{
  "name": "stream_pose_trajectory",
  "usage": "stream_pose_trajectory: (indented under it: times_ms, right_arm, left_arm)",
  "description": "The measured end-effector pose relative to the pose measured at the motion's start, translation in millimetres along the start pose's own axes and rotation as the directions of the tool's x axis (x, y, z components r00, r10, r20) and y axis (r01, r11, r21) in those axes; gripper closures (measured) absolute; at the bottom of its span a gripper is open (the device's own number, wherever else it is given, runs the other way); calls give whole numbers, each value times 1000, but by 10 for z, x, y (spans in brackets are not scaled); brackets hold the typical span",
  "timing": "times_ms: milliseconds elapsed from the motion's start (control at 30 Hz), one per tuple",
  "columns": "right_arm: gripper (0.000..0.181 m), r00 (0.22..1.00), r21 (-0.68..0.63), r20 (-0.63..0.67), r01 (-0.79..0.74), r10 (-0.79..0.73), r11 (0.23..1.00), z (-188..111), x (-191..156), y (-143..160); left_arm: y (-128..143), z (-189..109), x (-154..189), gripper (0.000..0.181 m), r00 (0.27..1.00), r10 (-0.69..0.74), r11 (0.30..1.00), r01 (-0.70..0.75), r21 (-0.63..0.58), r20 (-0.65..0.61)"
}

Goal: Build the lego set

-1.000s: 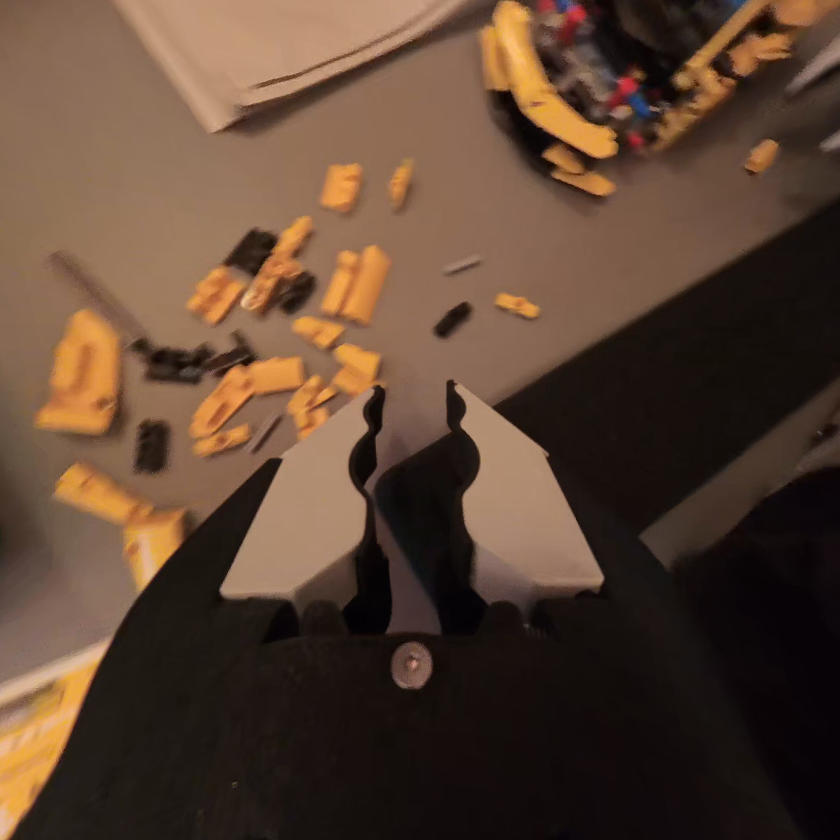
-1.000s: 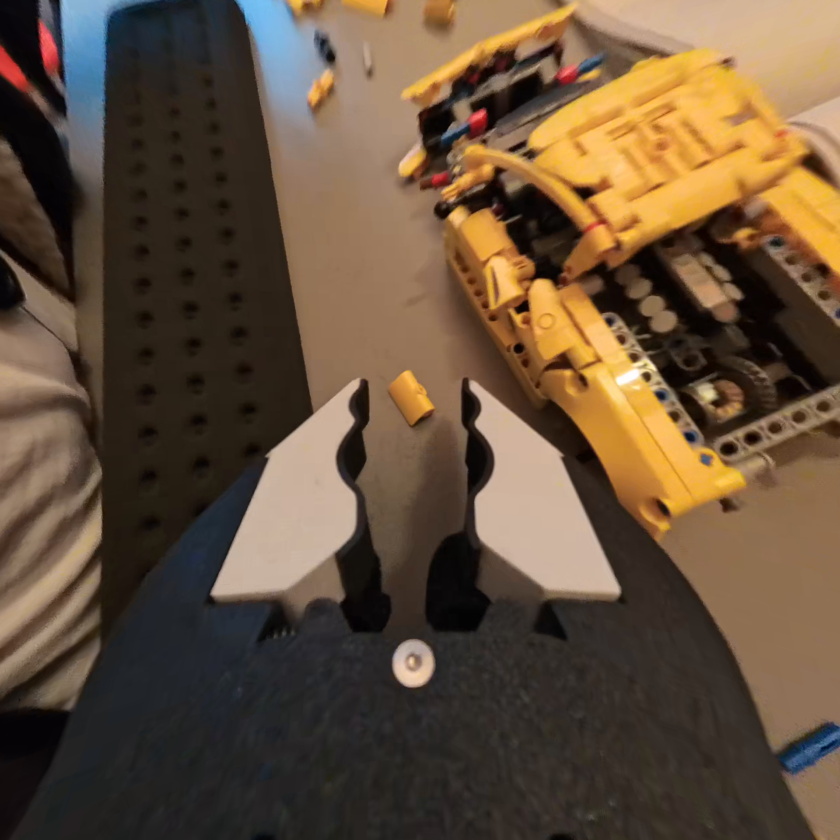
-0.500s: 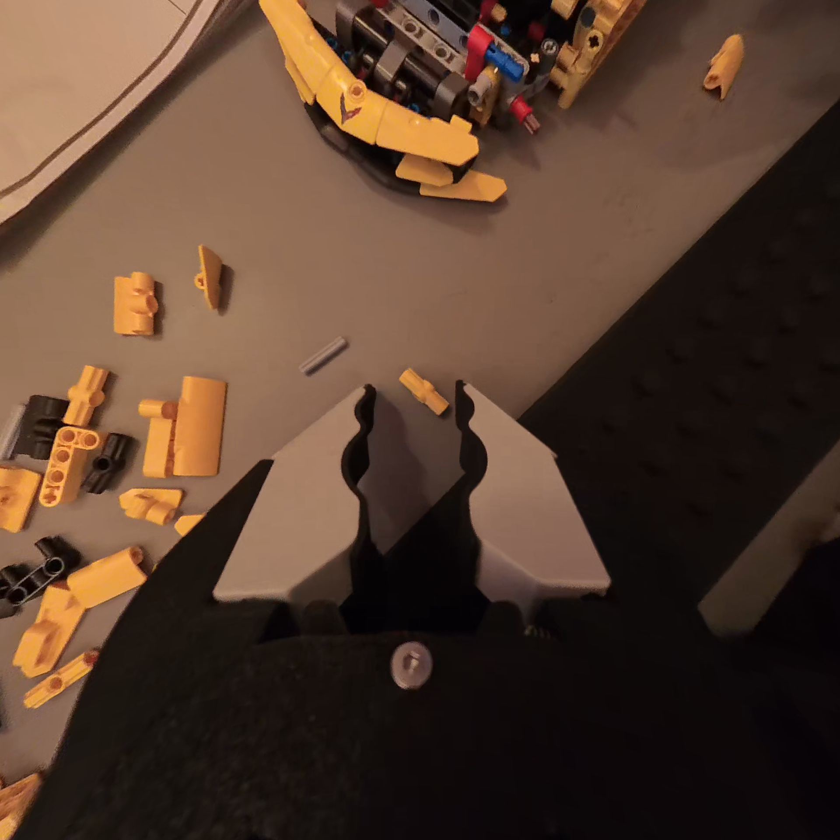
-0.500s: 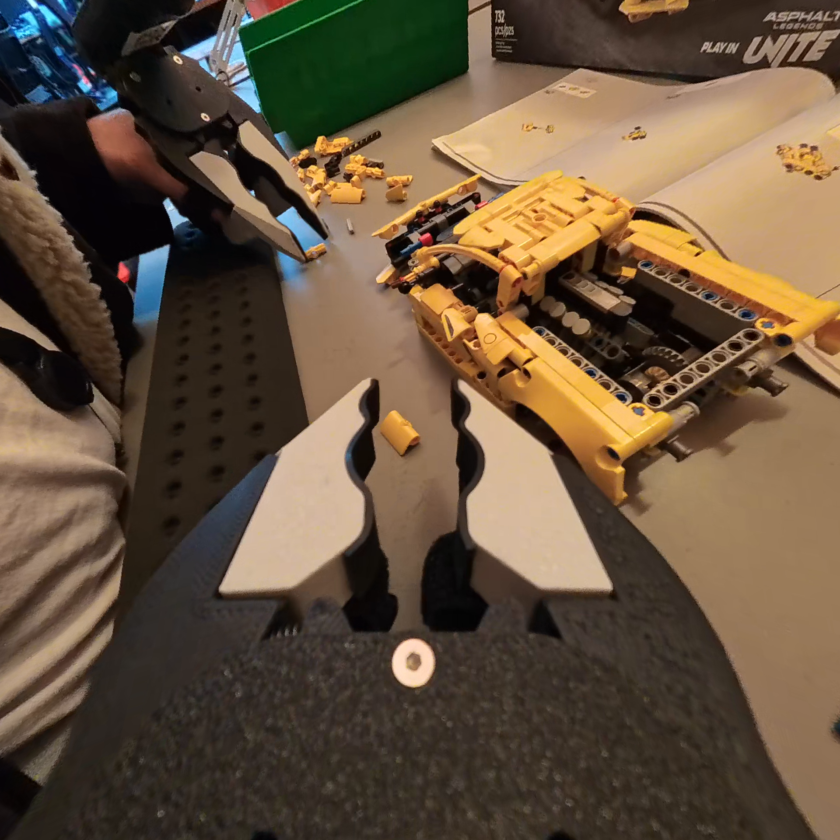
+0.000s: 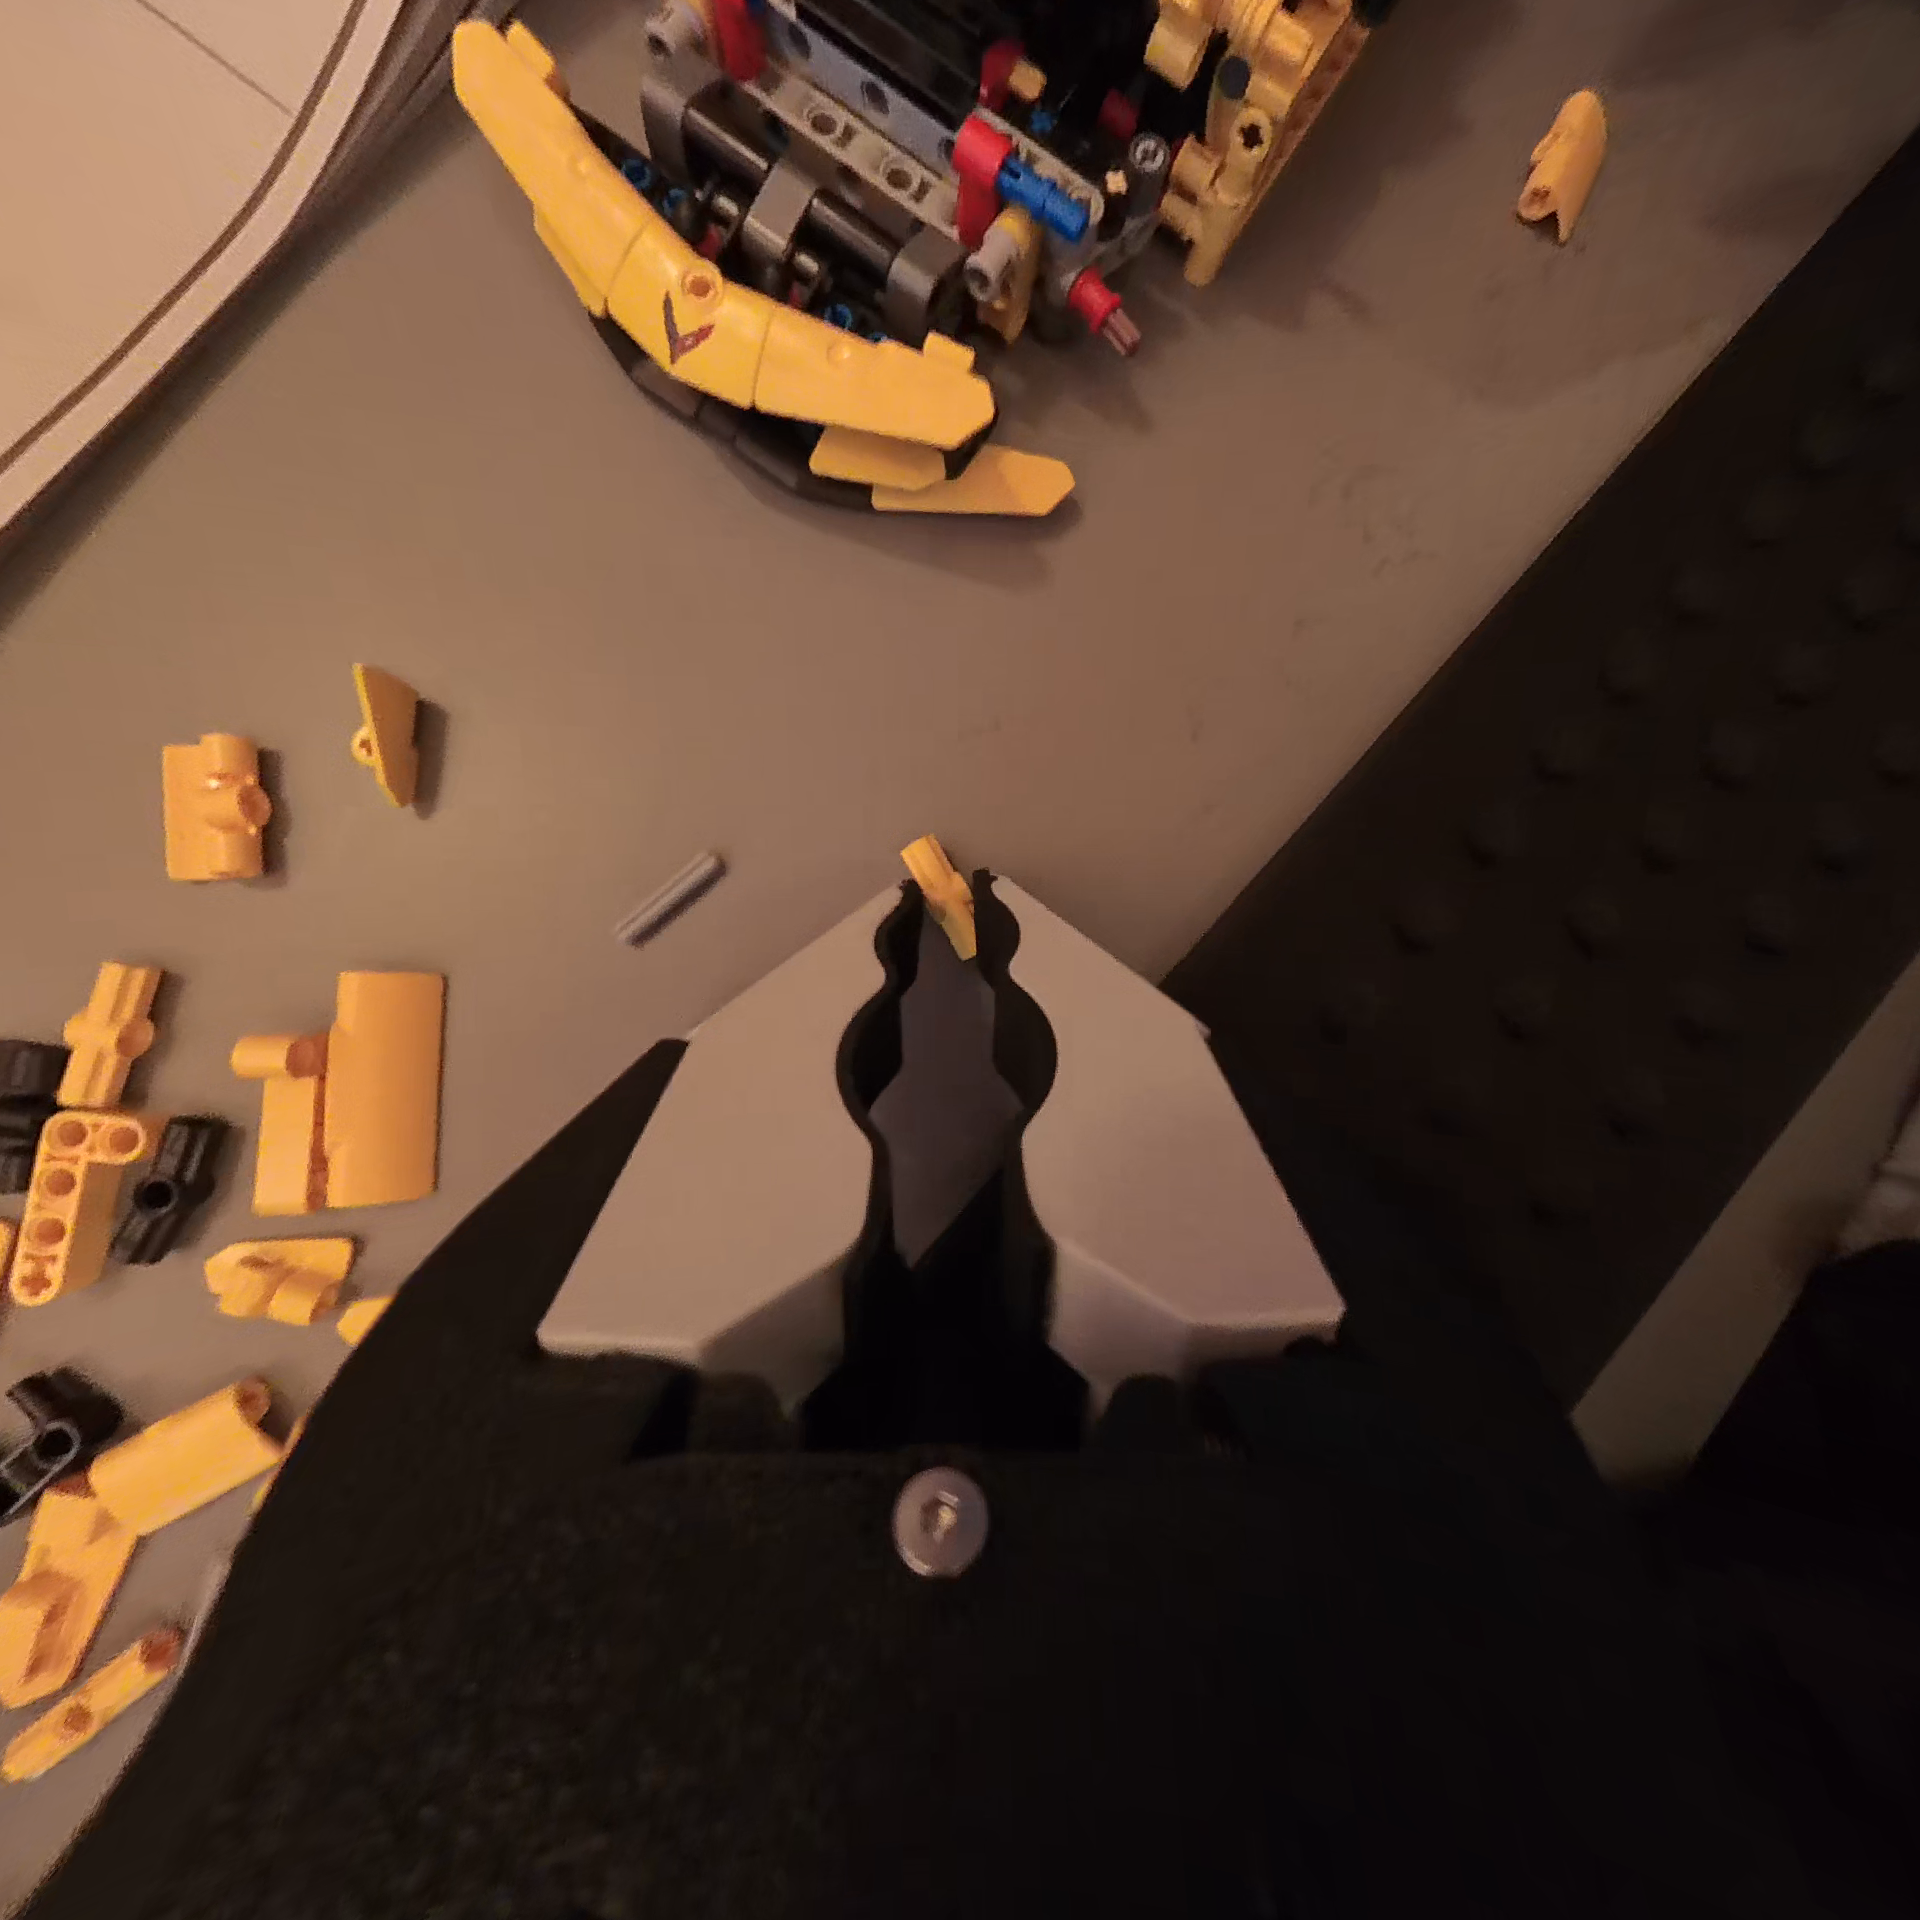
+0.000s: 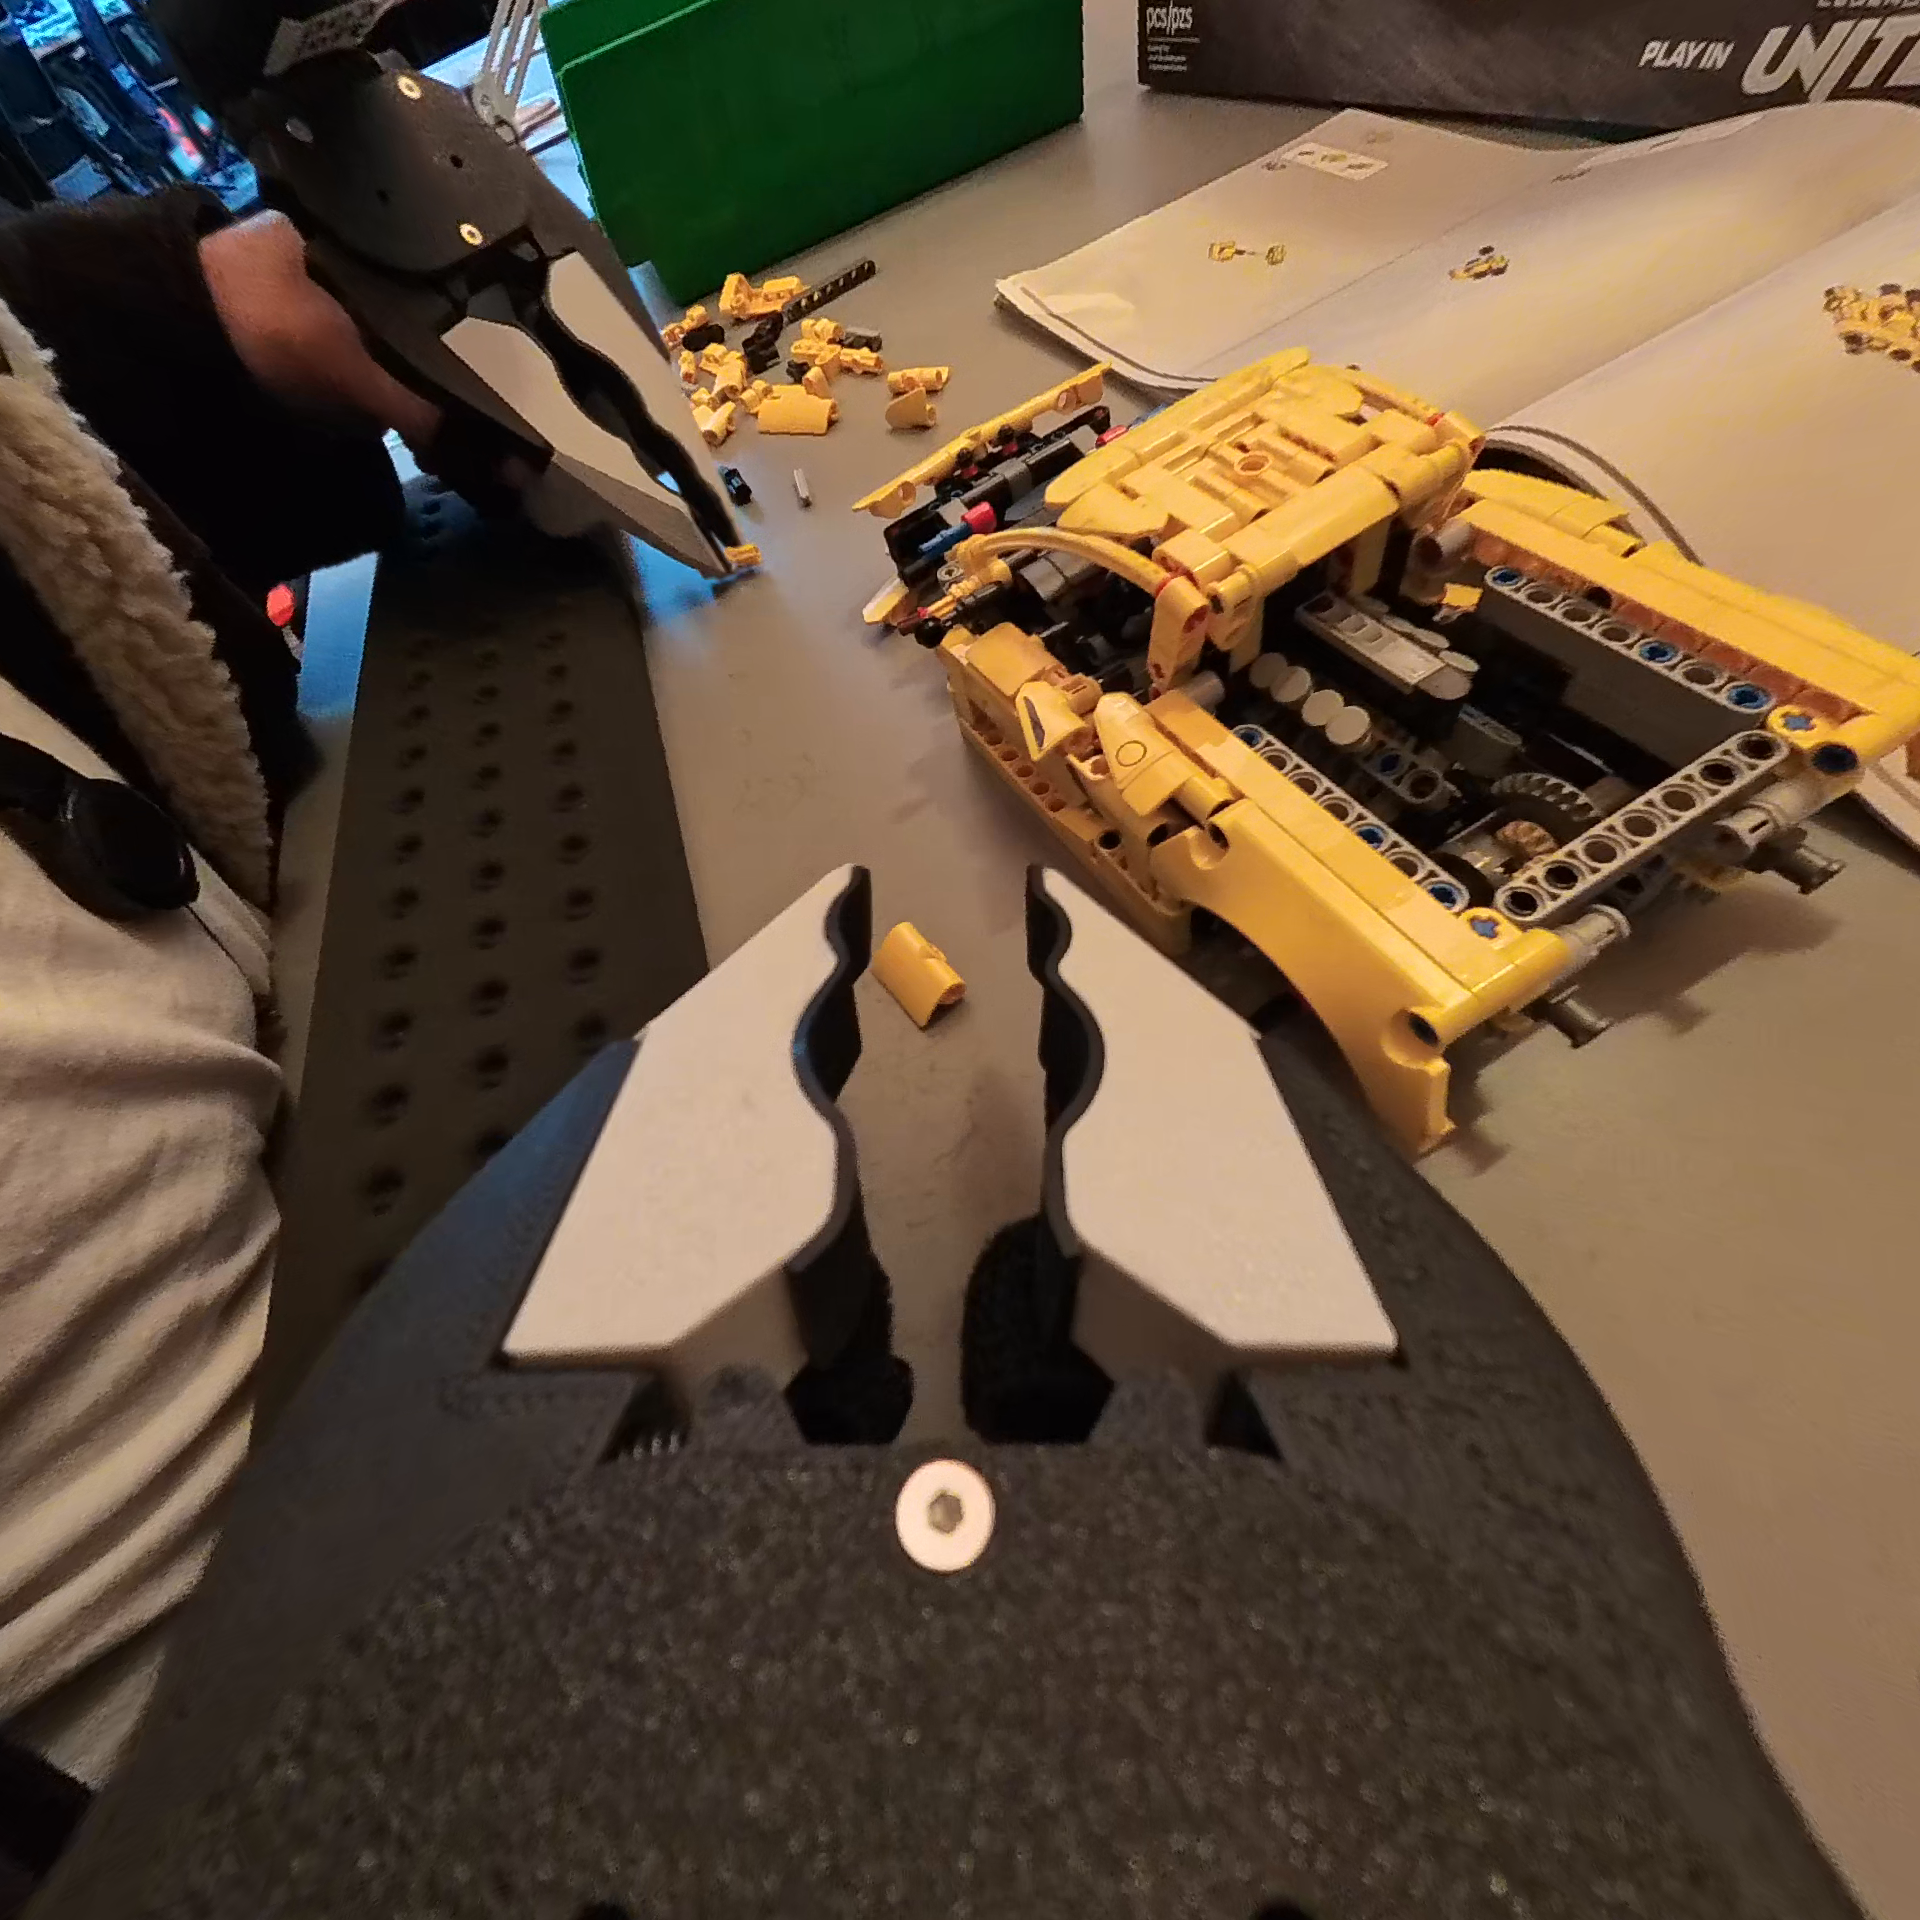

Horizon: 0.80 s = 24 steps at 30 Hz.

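Grey and matte, the worktop [image 6: 790, 727] carries a black perforated mat [image 6: 488, 831] along its near-left edge, beside a person in a pale top with a fleece collar. Farther back on the left, the left gripper [image 5: 943, 891] has its jaws clenched on a small yellow connector [image 5: 940, 896], pinched at the very tips; in the right wrist view the same gripper [image 6: 727, 556] points down at the worktop with the piece [image 6: 744, 555] at its tip, though whether the piece touches the surface is hard to tell. Behind it lies a scatter of loose yellow and black pieces [image 6: 800, 364], with a short grey axle [image 5: 668, 898] a little apart, and a green box [image 6: 810, 125] stands beyond them. Toward the middle, the right gripper [image 6: 948, 935] hovers low with its jaws released, and a small curved yellow panel [image 6: 918, 971] lies on the worktop between its tips, touching neither. Just right of it sits the partly built yellow car [image 6: 1351, 665], its grey beams and gears exposed at the near end. An open instruction booklet [image 6: 1558, 260] lies behind the car, and a dark box [image 6: 1455, 52] rests at the far right.
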State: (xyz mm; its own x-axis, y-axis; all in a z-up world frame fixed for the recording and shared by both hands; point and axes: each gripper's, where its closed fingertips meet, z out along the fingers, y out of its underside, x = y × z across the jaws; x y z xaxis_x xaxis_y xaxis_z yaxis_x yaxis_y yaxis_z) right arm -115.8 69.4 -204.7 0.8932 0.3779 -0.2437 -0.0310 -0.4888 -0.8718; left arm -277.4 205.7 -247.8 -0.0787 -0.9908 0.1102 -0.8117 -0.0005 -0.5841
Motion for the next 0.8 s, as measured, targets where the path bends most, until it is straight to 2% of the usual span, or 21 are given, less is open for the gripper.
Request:
stream_pose_trajectory:
  times_ms: [67, 200, 367, 500, 633, 800]
  right_arm:
    - [156, 1000, 20, -13, 13, -12, 1000, -30, 13, -39]
    - [157, 999, 74, -35, 6, -3, 997, -103, 59, -114]
    - [157, 999, 110, -42, -16, 21, 994, -150, 107, -162]
    - [158, 998, 130, -61, -22, 31, 991, -206, 144, -164]
    - [158, 997, 157, -64, -33, 44, 987, -256, 172, -188]
    - [157, 998, 160, -36, -54, 60, 986, -252, 164, -184]
  left_arm:
    - [-111, 24, 69, 172, 999, -4, 999, 5, 36, -39]
    - [-526, 86, 361, 172, 985, 11, 987, 17, 160, -174]
    - [-902, 426, 727, 172, 961, 146, 981, -109, 163, -234]
    - [-867, 733, 824, 172, 947, 236, 972, -231, 47, -220]
    - [-920, 792, 943, 171, 924, 268, 963, -262, 59, -273]
    - [-945, 835, 989, 171, 916, 285, 958, -279, 62, -283]
